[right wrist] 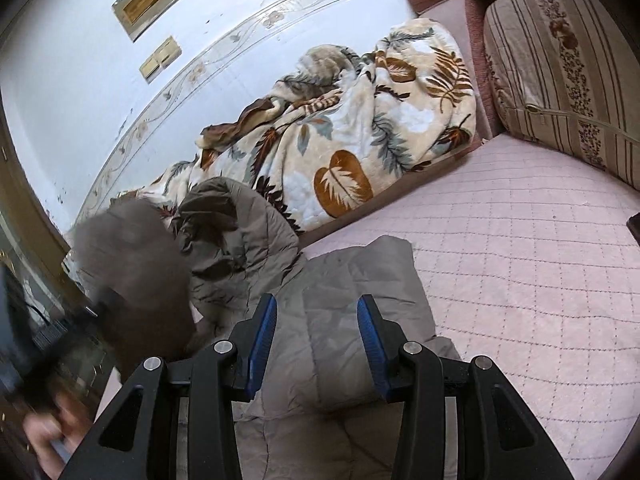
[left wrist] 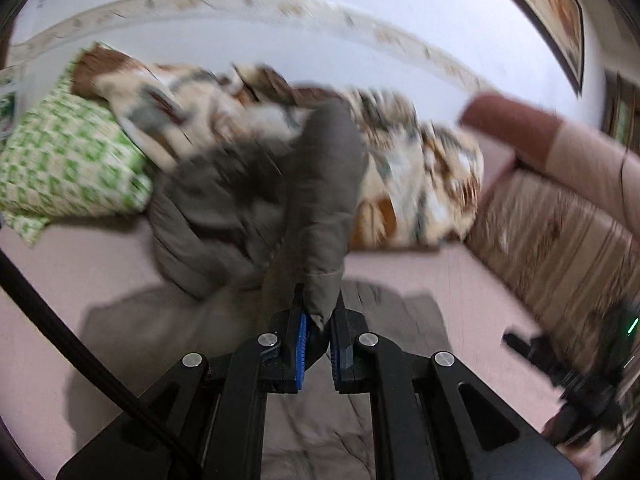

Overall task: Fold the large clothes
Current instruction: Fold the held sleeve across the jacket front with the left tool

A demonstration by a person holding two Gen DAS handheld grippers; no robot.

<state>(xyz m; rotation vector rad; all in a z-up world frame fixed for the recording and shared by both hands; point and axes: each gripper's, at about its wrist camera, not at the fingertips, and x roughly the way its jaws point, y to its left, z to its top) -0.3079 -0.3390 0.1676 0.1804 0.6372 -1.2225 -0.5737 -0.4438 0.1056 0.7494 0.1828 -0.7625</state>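
L gripper [left wrist: 318, 334], nearest the lens: blue pads pressed together, pinching a fold of the grey-brown padded jacket [left wrist: 256, 208]; cloth rises out of the jaws as a lifted sleeve-like strip. Rest of jacket bunched just beyond, lower part flat on the pink quilted cover [left wrist: 72, 264]. Frame blurred. L to R behind: green-check pillow [left wrist: 68, 160], leaf-print blanket [left wrist: 420, 176] along the wall, striped cushion [left wrist: 560, 240]. A pink sleeve [left wrist: 592, 168] enters from R.

R gripper [right wrist: 317, 350]: pads spread part-way, nothing pinched; hangs over jacket [right wrist: 344, 312] panel lying flat, contact w/ cloth can't tell. L gripper [right wrist: 92, 316] shows at left as a blur w/ raised jacket cloth.
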